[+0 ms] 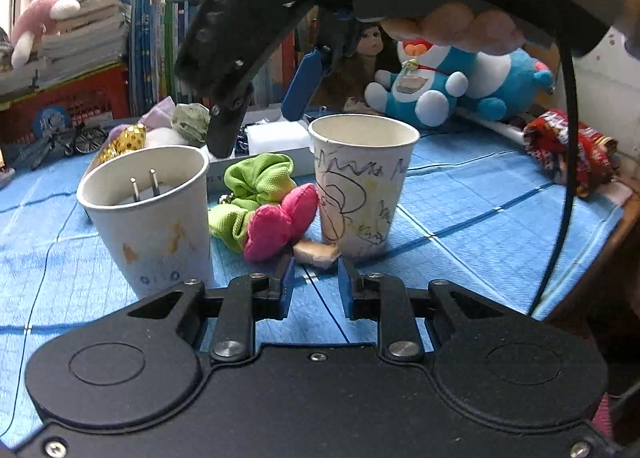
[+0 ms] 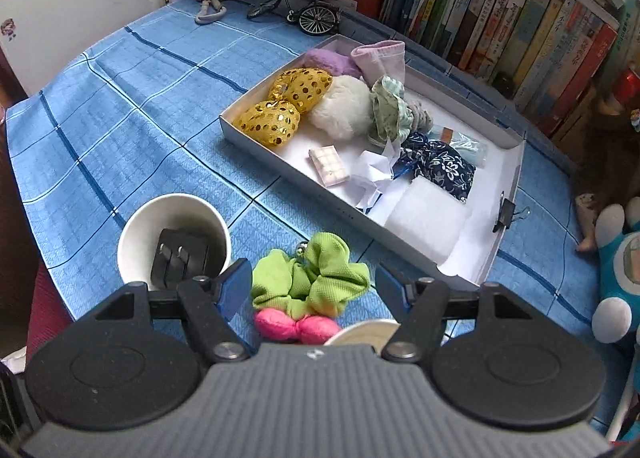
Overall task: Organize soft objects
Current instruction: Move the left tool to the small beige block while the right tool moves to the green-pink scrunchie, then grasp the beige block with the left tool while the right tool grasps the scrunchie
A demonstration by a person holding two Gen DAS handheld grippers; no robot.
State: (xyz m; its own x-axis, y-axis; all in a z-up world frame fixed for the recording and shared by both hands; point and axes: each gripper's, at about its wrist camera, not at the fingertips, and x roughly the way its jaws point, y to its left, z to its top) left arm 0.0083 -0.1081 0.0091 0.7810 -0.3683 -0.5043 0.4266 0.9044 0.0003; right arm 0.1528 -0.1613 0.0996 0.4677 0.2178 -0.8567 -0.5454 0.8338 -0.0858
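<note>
A: Looking along the left tool (image 1: 316,282), I see its blue fingers set narrow with nothing between them, low over the table (image 1: 500,193). Just beyond them lies a small tan scrap I cannot identify, then the pink plush piece (image 1: 280,221) and the green scrunchie (image 1: 256,185) touching it, farther off. They sit between two paper cups: the one holding a plug (image 1: 148,217) on the left, the scribbled cup (image 1: 362,185) on the right.

B: And the right tool (image 1: 264,109)?

A: It hangs above and beyond the scrunchie, fingers wide apart.

B: Now its own view.

A: There the right tool (image 2: 314,284) looks down with the green scrunchie (image 2: 310,278) between its wide-spread fingers, nothing gripped. The pink plush piece (image 2: 296,328) is on the near side, touching it. The scrunchie's long axis runs left to right, across the gap.

B: So the right one is better placed?

A: I judge so; it is centred over it. The plug cup (image 2: 174,242) crowds the left finger, and the other cup's rim (image 2: 360,332) sits near right. The white box (image 2: 504,242) of soft things lies far right, with open room at its near end.
</note>
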